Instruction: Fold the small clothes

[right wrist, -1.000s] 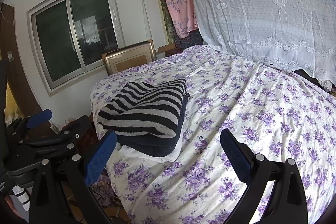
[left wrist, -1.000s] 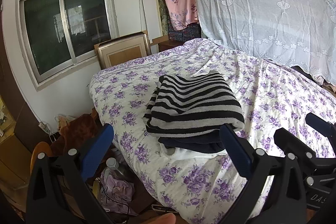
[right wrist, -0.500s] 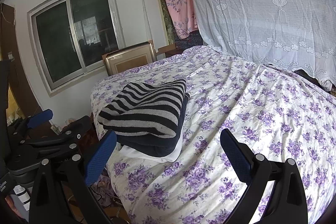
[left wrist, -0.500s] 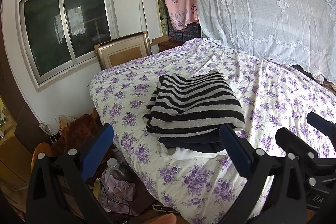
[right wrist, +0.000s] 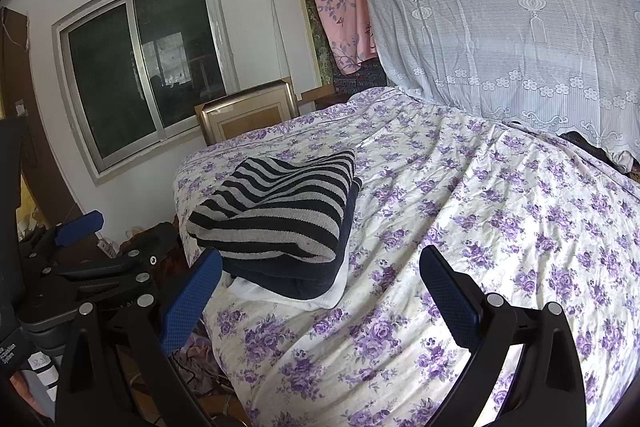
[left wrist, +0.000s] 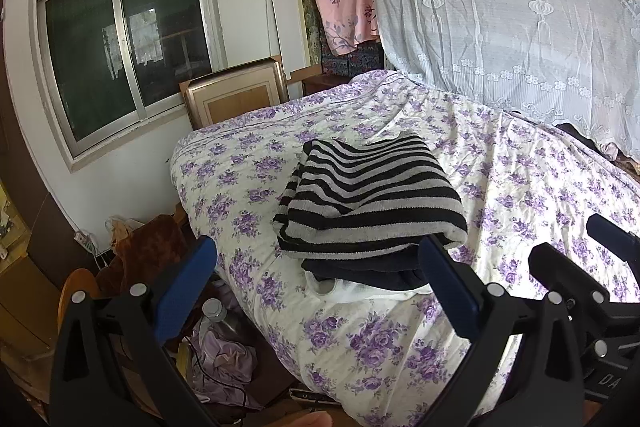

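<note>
Nothing shifted: my left gripper and right gripper hung spread wide, holding nothing, near the folded stack on the bed; its lower garments stayed mostly hidden.

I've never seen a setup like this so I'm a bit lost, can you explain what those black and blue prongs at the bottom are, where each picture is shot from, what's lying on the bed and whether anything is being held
The prongs are handheld grippers, one in each of a person's hands; there is no robot arm. Each carries a wide-angle camera looking forward between its two fingers, which bends the room's edges.

One picture comes from the left gripper, the other from the right gripper. Each also catches the other gripper at its edge.

On the bed, covered with a purple-flowered spread, sits a folded stack near the corner: a striped knit on top, a dark garment under it, and a white piece at the bottom.

Both grippers are open and hold nothing. A window, a lace curtain and floor clutter surround the bed.
</note>
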The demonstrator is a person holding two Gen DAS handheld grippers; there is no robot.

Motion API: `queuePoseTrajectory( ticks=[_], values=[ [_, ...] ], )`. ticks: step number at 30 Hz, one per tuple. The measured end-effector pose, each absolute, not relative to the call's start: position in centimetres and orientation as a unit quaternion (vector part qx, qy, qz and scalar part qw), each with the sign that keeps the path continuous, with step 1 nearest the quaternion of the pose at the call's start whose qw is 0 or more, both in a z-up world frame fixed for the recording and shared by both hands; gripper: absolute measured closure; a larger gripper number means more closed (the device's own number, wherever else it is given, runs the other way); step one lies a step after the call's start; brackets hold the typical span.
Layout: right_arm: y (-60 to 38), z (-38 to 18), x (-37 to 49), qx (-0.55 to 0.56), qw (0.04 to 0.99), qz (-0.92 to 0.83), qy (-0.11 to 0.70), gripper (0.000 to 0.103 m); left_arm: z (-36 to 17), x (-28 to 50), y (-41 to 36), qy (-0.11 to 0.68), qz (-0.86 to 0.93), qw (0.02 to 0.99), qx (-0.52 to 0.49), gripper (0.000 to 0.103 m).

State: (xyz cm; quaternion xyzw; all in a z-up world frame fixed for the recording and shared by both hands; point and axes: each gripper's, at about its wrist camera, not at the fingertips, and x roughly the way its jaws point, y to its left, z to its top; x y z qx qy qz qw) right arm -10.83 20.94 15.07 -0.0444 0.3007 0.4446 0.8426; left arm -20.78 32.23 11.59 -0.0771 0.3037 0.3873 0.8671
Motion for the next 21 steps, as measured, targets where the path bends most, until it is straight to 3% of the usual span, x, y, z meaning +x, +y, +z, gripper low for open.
queuePoseTrajectory(
  ticks=[21],
  values=[
    [21.00, 15.14, -10.67, -0.041, 0.844, 0.444, 0.299, 0.003, 11.64, -20.34, 32.80, 0.299, 0.391, 0.868, -0.071, 0.004]
  ],
)
